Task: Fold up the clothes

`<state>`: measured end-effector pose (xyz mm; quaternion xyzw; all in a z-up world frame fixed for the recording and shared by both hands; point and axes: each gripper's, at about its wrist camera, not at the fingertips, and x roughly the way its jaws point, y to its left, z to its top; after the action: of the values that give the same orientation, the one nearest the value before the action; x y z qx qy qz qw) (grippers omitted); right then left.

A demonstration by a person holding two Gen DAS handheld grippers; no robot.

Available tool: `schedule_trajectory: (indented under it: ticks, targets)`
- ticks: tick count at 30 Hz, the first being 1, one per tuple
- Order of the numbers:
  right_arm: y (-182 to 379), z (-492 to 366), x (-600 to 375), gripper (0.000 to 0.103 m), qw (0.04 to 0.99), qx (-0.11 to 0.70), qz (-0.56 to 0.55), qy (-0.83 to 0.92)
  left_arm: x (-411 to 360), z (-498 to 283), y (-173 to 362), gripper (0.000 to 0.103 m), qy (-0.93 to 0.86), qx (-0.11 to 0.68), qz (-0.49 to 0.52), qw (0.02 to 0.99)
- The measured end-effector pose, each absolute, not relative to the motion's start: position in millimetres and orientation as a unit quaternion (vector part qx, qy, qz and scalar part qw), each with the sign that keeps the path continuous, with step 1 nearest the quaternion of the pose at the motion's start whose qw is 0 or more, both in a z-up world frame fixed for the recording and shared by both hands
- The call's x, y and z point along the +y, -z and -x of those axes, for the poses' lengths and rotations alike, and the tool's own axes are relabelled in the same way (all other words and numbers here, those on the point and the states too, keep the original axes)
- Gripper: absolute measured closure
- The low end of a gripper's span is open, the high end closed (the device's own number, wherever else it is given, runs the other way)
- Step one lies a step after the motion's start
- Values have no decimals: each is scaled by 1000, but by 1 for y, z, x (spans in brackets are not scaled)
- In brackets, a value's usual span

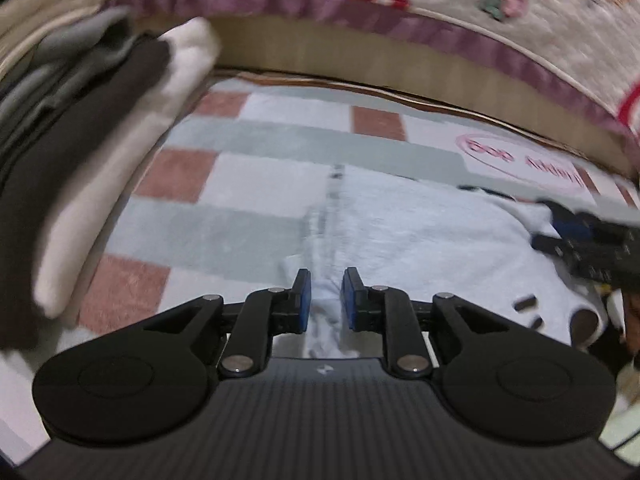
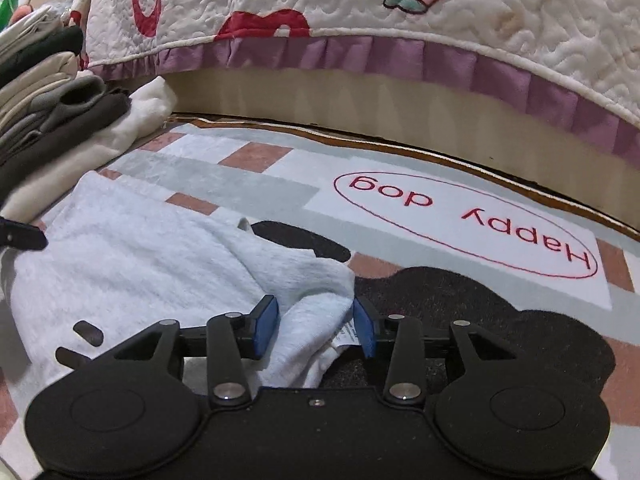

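A white fleecy garment (image 1: 420, 248) lies spread on a checked rug (image 1: 260, 148), with small dark marks (image 1: 524, 302) printed on it. My left gripper (image 1: 326, 300) is shut on a ridge of its cloth pinched between the blue pads; this view is blurred. In the right wrist view the same garment (image 2: 120, 264) lies to the left. My right gripper (image 2: 316, 324) is shut on a thick bunched corner of it, and a small label shows by the right pad. The right gripper (image 1: 588, 240) also shows at the garment's far right edge in the left wrist view.
A stack of folded clothes (image 2: 52, 120) in grey, black and white stands at the left. A bed with a quilted cover (image 2: 480, 20) and purple frill borders the rug (image 2: 440, 216) at the back. The rug carries a "Happy dog" oval and a black shape (image 2: 480, 312).
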<state>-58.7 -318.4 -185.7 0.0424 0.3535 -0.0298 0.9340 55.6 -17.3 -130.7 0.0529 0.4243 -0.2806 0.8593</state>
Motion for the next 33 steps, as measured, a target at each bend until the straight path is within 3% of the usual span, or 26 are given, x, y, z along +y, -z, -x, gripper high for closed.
schedule_trajectory:
  ticks: [4,12,16,21,26,33]
  targets:
    - [188,59,-320,58,933,354,-51,26,-12,-63,137,87,271,443,-28,854]
    - [142,100,-346,55,926,341,-42,156,-11,-67,141,79,258,454,-40,852]
    - [134,145,-349,55,903,351,-216,120,-8,-72,140,70,243,469,-25,849]
    - [187,188,-333,54,784,358,-505,41,17,-75,135,64,214,489,52,844]
    - [209,190,-318,52,748,342,-567,49,56,-55,126,62,193,500,209,818]
    - [231,186,-304,50,696,316,-643,48,59,-30,157,53,211,561,334,727]
